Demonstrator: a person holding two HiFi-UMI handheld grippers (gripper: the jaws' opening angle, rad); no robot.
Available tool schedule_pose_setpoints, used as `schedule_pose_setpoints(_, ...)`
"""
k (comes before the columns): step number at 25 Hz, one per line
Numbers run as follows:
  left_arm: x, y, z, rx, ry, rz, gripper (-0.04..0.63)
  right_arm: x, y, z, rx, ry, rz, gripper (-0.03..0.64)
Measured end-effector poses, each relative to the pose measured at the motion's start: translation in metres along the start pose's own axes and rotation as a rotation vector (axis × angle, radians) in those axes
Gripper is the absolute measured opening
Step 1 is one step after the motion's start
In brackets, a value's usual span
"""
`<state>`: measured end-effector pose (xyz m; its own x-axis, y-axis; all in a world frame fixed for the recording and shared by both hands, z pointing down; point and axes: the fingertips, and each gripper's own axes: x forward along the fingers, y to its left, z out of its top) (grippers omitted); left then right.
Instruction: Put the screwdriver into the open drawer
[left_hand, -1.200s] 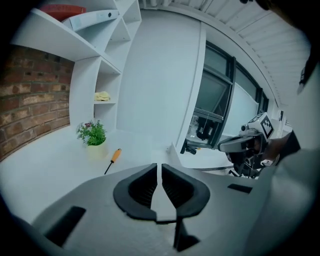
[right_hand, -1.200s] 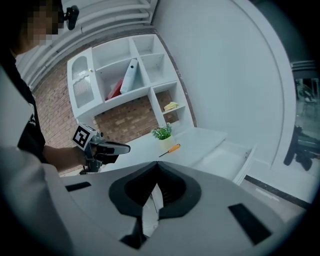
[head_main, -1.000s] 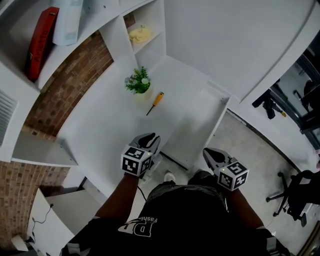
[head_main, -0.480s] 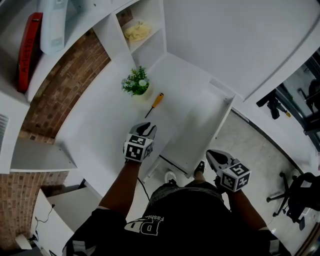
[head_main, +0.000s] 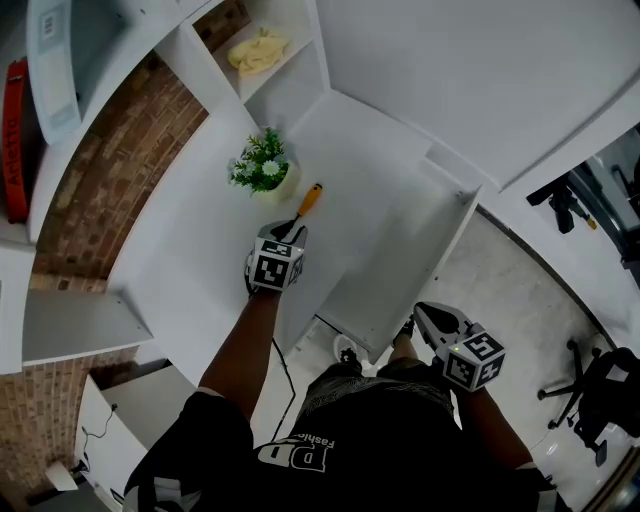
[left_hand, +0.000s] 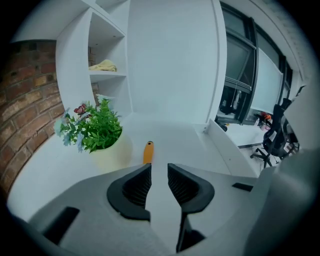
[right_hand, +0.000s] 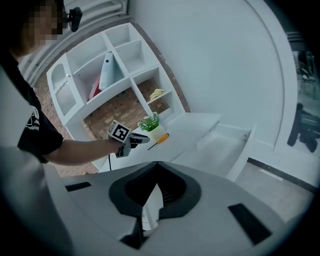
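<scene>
The screwdriver lies on the white counter, orange handle pointing away from the person, just beside a potted plant on its left. It is outside the drawer, which stands pulled open to its right. The left gripper hangs over the counter right at the screwdriver's near end, aimed along it. Its jaws are spread with a narrow gap, and only bare counter shows between them, with the handle just ahead. Whether the jaws touch the shaft cannot be told. The right gripper is held low, close to the person's body, near the drawer's front corner and over the floor. Its jaws are pressed together at the tips, with nothing in them.
</scene>
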<state>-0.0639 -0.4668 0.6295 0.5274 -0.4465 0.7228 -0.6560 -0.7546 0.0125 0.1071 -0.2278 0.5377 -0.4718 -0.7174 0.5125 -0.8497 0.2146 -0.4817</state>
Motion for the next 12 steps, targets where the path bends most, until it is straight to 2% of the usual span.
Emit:
schedule_pose_setpoints(4,0.028,0.016,-0.003,0.022,0.067,0.005,0.101,0.002,-0.015,0.002,0.02,0.012,-0.006,0.005)
schedule_pose_setpoints(9,0.054,0.031,-0.002,0.013,0.116,0.011,0.106,0.003,-0.029,0.001,0.047,0.021,-0.016,0.003)
schedule_pose_setpoints(12,0.069,0.031,-0.004,0.046,0.159,-0.006,0.104,0.003,-0.038,-0.001,0.068,0.028,-0.026,0.003)
